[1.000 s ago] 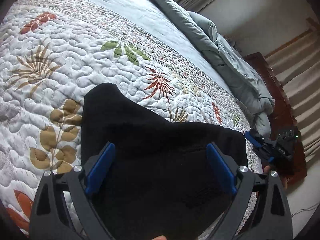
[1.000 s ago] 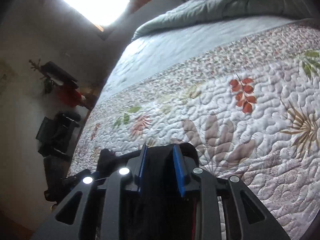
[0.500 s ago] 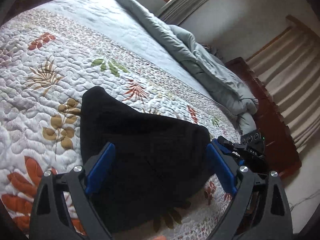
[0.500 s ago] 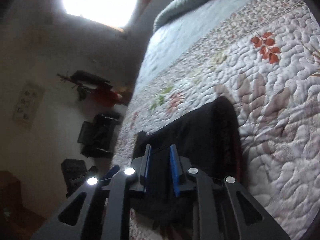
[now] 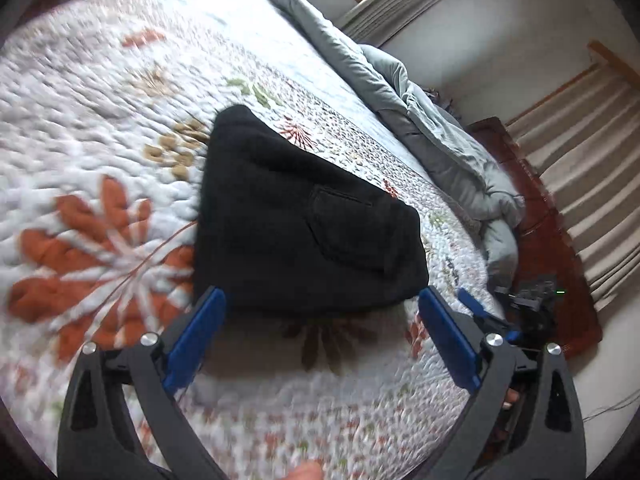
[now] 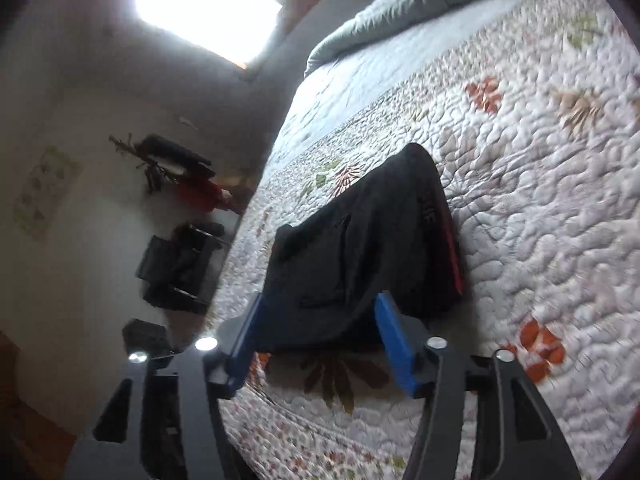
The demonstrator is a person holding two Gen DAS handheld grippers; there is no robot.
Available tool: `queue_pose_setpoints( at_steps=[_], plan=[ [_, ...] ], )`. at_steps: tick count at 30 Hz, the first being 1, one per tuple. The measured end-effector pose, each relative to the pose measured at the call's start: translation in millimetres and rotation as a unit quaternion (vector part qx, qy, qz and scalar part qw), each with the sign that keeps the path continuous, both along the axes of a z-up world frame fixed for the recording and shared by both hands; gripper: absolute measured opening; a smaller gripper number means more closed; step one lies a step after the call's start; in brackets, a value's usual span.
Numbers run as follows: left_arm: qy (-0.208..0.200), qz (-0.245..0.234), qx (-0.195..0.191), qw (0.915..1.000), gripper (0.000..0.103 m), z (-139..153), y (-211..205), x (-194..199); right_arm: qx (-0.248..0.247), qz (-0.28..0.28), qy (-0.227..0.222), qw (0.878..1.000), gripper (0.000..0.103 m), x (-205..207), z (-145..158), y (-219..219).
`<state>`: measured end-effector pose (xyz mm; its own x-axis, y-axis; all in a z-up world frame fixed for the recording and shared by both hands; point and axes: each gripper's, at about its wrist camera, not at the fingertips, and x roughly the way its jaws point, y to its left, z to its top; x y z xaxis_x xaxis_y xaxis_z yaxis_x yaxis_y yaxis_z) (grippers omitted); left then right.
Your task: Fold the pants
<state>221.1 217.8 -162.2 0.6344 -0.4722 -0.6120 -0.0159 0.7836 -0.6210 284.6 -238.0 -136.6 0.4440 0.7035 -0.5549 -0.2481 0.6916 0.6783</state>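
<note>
Left gripper (image 5: 322, 328) gapes empty; blurred quilt (image 5: 100, 128) under pants (image 5: 304, 220).

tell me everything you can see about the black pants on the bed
The black pants lie folded into a compact, roughly wedge-shaped bundle on the floral quilt. The fabric looks soft and matte, with a patch pocket on top. The right wrist view shows a red stripe and faint lettering along one side edge. Both the left gripper and right gripper are open, touching nothing.

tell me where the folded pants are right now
The folded black pants lie on the floral quilt, just ahead of both open tongs, with the grey comforter bunched beyond them.
</note>
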Motion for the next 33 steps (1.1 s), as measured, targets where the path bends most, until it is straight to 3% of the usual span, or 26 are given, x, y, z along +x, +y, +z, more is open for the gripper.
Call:
queue_pose_setpoints(
  at_steps=[1, 3, 6, 12, 15, 18, 21, 24, 27, 33],
  plan=[
    [-0.001, 0.011, 0.035, 0.9993, 0.1, 10.3, -4.2, -20.7, -0.027, -0.004, -0.02, 0.999, 0.09, -23.4, 12.4, 1.6],
    [-0.009, 0.029, 0.099, 0.9946, 0.1, 28.9, -16.3, -61.9, -0.082, -0.017, -0.053, 0.995, 0.094, -74.3, 29.5, 5.4],
    [-0.007, 0.061, 0.2, 0.9779, 0.1, 48.3, -38.2, -127.7, -0.17, -0.036, -0.071, 0.982, 0.096, -137.1, 41.2, 14.3],
    [-0.035, 0.087, 0.275, 0.9568, 0.1, 81.7, -70.2, -222.0, -0.26, -0.087, -0.11, 0.955, 0.099, -240.2, 62.5, 20.9],
    [-0.056, 0.09, 0.29, 0.951, 0.1, 103.6, -80.4, -252.7, -0.275, -0.102, -0.126, 0.948, 0.099, -280.1, 85.0, 23.2],
    [-0.078, 0.092, 0.274, 0.9542, 0.1, 125.0, -87.3, -282.6, -0.269, -0.113, -0.147, 0.945, 0.099, -310.6, 109.3, 24.8],
    [-0.104, 0.096, 0.281, 0.9493, 0.1, 145.9, -98.0, -308.8, -0.281, -0.127, -0.17, 0.936, 0.099, -337.4, 132.6, 29.9],
    [-0.124, 0.092, 0.267, 0.9511, 0.1, 160.9, -107.5, -329.6, -0.272, -0.132, -0.177, 0.937, 0.099, -356.4, 149.7, 31.8],
    [-0.126, 0.085, 0.277, 0.9488, 0.1, 166.7, -117.2, -342.3, -0.272, -0.125, -0.181, 0.937, 0.099, -367.6, 159.4, 37.7],
    [-0.121, 0.089, 0.286, 0.9463, 0.1, 166.8, -129.1, -359.2, -0.294, -0.125, -0.204, 0.926, 0.099, -385.1, 162.9, 48.4]
  ],
)
